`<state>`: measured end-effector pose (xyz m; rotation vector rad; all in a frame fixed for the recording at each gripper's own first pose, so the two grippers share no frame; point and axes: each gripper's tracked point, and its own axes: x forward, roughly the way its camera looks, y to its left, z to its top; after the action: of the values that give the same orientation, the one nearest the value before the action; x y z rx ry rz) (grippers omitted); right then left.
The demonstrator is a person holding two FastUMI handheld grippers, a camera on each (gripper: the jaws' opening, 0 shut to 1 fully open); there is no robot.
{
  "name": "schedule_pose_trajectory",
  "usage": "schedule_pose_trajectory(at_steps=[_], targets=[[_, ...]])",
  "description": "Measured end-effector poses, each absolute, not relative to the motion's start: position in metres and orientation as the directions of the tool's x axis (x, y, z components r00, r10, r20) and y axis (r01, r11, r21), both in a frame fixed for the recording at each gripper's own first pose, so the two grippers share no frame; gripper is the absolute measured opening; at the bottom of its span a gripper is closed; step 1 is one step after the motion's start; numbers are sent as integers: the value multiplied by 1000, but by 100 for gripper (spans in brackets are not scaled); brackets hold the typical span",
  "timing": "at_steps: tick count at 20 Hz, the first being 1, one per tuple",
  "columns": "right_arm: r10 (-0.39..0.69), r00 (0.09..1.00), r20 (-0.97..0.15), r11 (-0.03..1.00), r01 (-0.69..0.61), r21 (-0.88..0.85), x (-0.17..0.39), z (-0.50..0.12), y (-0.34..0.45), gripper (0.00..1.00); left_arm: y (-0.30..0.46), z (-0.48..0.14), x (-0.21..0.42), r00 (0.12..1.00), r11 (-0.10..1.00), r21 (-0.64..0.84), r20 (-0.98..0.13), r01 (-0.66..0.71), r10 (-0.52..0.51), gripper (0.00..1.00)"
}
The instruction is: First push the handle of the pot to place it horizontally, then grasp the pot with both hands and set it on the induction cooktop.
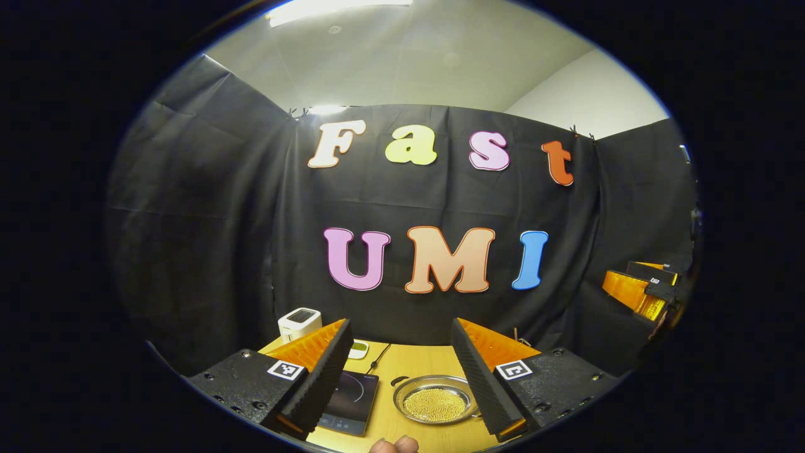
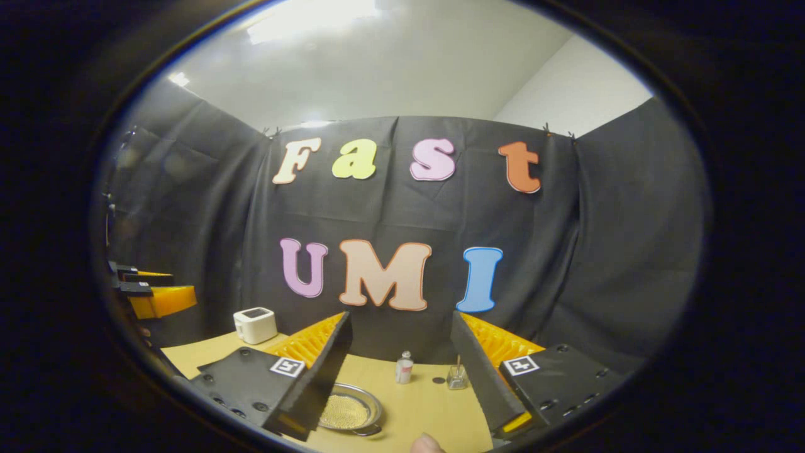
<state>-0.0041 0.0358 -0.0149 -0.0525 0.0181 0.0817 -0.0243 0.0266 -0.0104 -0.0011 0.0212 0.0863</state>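
Both tools spread wide, pinching nothing, held above the bench.

Left gripper view: left tool (image 1: 400, 377) at 6 o'clock, a fingertip (image 1: 395, 445) at the very bottom edge. Between its fingers on the wooden bench (image 1: 412, 362): induction cooktop (image 1: 349, 396) at 7 o'clock, dark and flat, partly behind the left finger. Pot (image 1: 436, 399) just beside it to the right, not on it: shallow metal, filled with small yellowish beads, right rim hidden by the right finger. Handle direction: cannot tell. Farther back, a small white device (image 1: 299, 323) at 8 o'clock near the booth wall. Right tool (image 1: 641, 289) at 3 o'clock, well apart.

Right gripper view: right tool (image 2: 400, 377) at 6 o'clock. Pot (image 2: 349, 410) sits by the left finger, a dark stub at its near rim. Farther off at 6 o'clock: small bottle (image 2: 404, 369) and small glass jar (image 2: 457, 376), both upright and apart. White device (image 2: 255, 324) at 8 o'clock. Left tool (image 2: 154, 292) at 9 o'clock.
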Motion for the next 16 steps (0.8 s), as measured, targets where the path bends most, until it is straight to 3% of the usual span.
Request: schedule_pose_trajectory(at_steps=[1, 4, 5, 6, 9, 10, 11, 12, 13, 14, 15, 16], targets=[[86, 996, -30, 995, -88, -50, -3, -18, 40, 82, 29, -10, -24, 996, 996, 1, -20, -85, 85, 92], [93, 994, -56, 994, -96, -48, -1, -26, 50, 71, 36, -10, -23, 997, 997, 12, -17, -75, 75, 92], [91, 994, -63, 995, -94, -42, 0, -29, 52, 59, 38, -11, -23, 997, 997, 15, -15, -70, 70, 95], [76, 995, -65, 996, -78, -31, 0, -31, 52, 54, 40, -11, -23, 998, 998, 14, -13, -64, 65, 95], [58, 994, -88, 998, -57, 12, 5, -42, 55, 21, 46, -15, -22, 999, 999, 6, -16, -44, 44, 95], [79, 991, -108, 997, -77, 19, 4, -49, 63, 17, 47, -18, -21, 999, 999, 4, -25, -35, 35, 92], [77, 989, -123, 997, -77, 9, 6, -47, 60, 21, 47, -21, -21, 999, 1000, 1, -29, -26, 26, 95], [82, 989, -124, 997, -82, 1, 8, -54, 61, 15, 48, -21, -18, 999, 1000, 0, -30, -19, 19, 95], [82, 989, -125, 997, -83, -1, 9, -55, 61, 4, 50, -24, -16, 999, 1000, 3, -36, -18, 18, 95], [74, 988, -137, 997, -75, -4, 11, -61, 60, 6, 53, -26, -13, 999, 1000, 3, -41, -20, 20, 92], [52, 987, -152, 998, -54, -11, 8, -72, 54, 9, 53, -29, -9, 999, 1000, -5, -46, -21, 20, 95], [62, 983, -170, 998, -63, 0, 16, -73, 57, 0, 53, -32, -3, 998, 1000, -13, -51, -23, 22, 92]])
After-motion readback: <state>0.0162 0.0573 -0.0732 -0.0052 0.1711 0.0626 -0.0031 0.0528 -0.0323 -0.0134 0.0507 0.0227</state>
